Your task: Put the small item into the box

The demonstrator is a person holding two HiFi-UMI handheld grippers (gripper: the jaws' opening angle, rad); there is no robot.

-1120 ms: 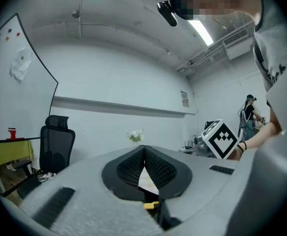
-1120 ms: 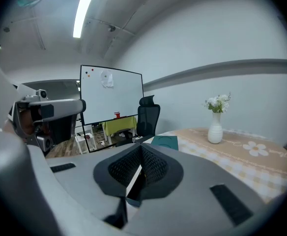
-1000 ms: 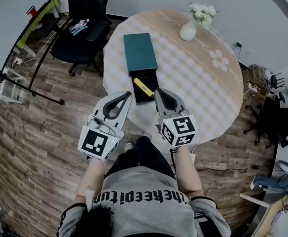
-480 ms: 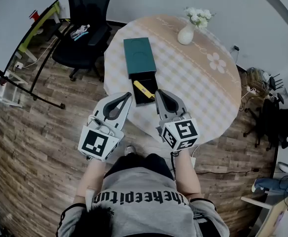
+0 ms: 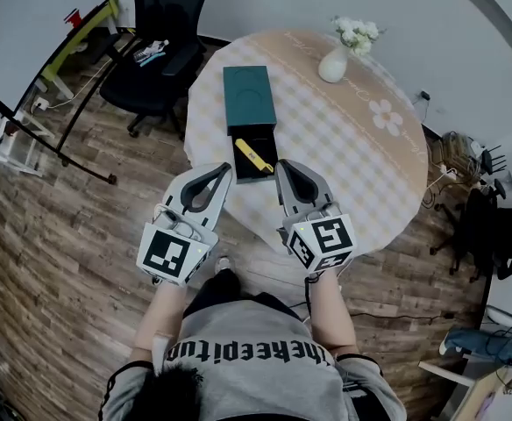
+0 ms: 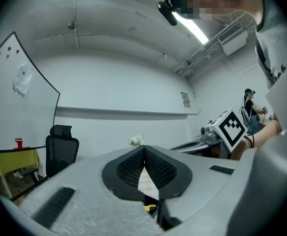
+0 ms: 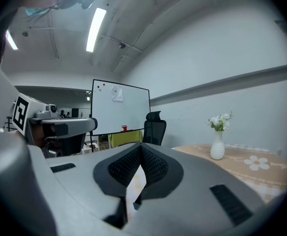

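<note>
My left gripper and right gripper are both closed and empty; the slim yellow item lying in the black box looks light and stiff, best pinched across its middle.

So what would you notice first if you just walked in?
The yellow item lying in the open black box at the round table's near edge. Then the shut left claw and right claw flanking its near end, and the white flower vase at the far side.
</note>
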